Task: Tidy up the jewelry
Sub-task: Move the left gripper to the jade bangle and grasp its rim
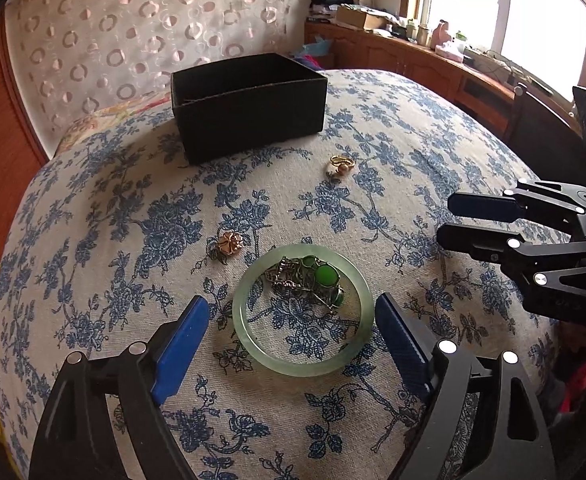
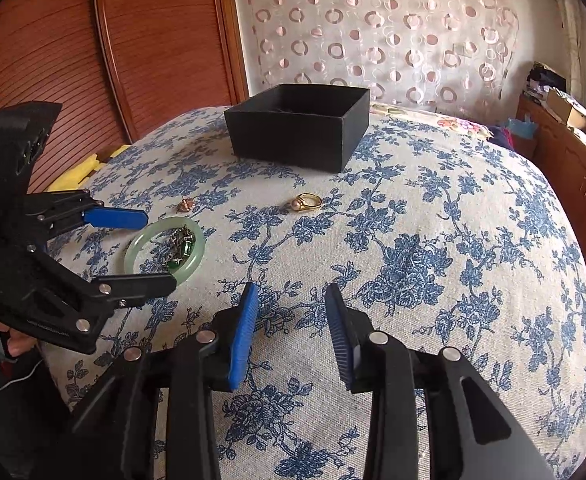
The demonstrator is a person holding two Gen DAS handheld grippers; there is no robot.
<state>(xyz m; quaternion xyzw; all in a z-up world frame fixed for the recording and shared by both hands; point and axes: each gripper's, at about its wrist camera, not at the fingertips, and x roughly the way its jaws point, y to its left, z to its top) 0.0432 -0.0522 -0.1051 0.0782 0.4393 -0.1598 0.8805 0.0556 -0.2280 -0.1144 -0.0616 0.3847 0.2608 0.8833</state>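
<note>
The left gripper (image 1: 289, 344) stands wide apart around the pale green bangle (image 1: 303, 312) on the floral bed cover (image 1: 413, 184), its pads clear of the rim and holding nothing. A chain with green stones (image 1: 313, 280) lies inside the bangle. The right gripper (image 2: 293, 332), partly parted and empty, hovers nearby; a gold ring (image 1: 339, 165) lies near the black box (image 1: 249, 106).

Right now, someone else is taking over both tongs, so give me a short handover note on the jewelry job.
Left tongs: open, straddling the jade bangle, not gripping it.
Right tongs: open, nothing between them, hovering over the floral cloth.
Chain with green stones lies inside the bangle. Gold ring and small rose-gold piece lie loose on the cloth.
Black box sits behind them; contents not visible.
Left: all four pieces, seemingly bound for the box.
</note>
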